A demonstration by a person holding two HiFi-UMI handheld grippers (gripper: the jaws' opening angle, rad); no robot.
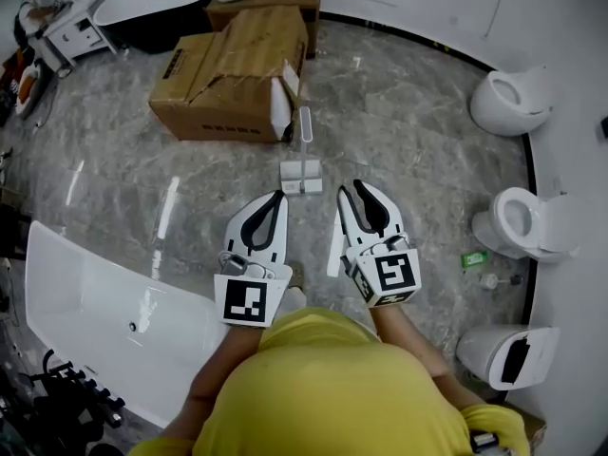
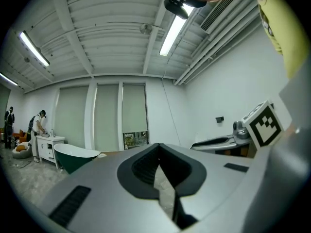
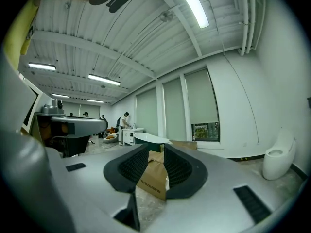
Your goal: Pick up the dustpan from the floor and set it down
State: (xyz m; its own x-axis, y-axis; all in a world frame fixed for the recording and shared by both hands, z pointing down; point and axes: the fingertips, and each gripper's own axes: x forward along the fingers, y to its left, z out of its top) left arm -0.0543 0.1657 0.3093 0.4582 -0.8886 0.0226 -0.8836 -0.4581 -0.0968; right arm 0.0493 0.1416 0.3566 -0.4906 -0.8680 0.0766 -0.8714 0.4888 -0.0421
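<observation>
The dustpan (image 1: 302, 177) is pale grey and stands on the marbled floor, its long handle (image 1: 305, 125) upright, just in front of the cardboard boxes. Both grippers are held level over the floor, short of the dustpan and apart from it. My left gripper (image 1: 281, 196) is below and to the left of the pan; its pads meet at the tips (image 2: 158, 147) with nothing in them. To the pan's right, my right gripper (image 1: 351, 189) has a gap between its pads (image 3: 156, 152). Only a cardboard box far beyond shows through that gap.
Two brown cardboard boxes (image 1: 228, 74) lie behind the dustpan. A white bathtub (image 1: 104, 312) sits at the lower left and a dark tub (image 1: 152, 8) at the back. Toilets (image 1: 521, 221) line the right wall. A small green item (image 1: 473, 257) lies near them.
</observation>
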